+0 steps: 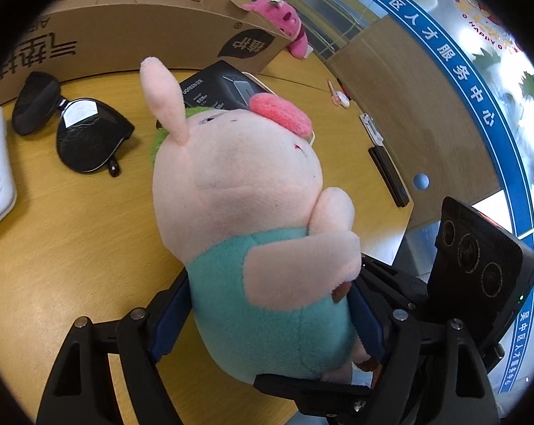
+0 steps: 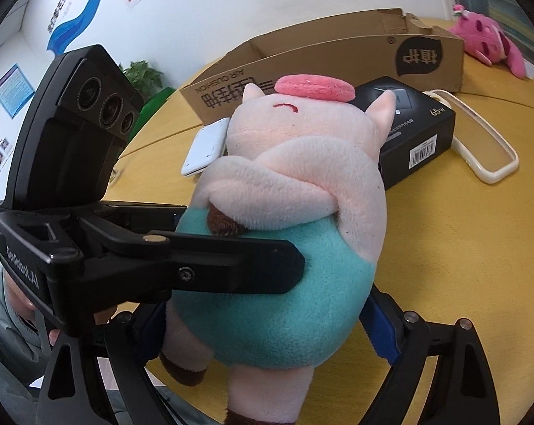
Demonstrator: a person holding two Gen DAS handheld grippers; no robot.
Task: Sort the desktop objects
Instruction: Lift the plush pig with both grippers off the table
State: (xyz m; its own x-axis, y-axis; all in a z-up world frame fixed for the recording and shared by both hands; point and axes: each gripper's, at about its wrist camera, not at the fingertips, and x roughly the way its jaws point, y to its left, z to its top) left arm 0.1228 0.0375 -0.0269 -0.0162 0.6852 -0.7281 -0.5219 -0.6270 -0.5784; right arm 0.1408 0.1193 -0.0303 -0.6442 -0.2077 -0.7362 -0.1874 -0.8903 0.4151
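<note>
left wrist view: the left gripper (image 1: pixel 267 322) clamps its blue-padded fingers (image 1: pixel 167 322) on the teal body of a pink pig plush (image 1: pixel 245 194), held above the yellow counter (image 1: pixel 72 241). sunglasses (image 1: pixel 79 131), a black box (image 1: pixel 217 86) and a cardboard box (image 1: pixel 143 24) lie beyond; the right gripper (image 1: pixel 479 265) is just beside the plush.

right wrist view: the right gripper (image 2: pixel 267 326) also grips the pig plush at its body, fingers (image 2: pixel 380 329) pressed to the teal fabric; the left gripper's black finger (image 2: pixel 231 265) crosses the toy. a pink plush (image 2: pixel 486 39) lies far back on the counter.
</note>
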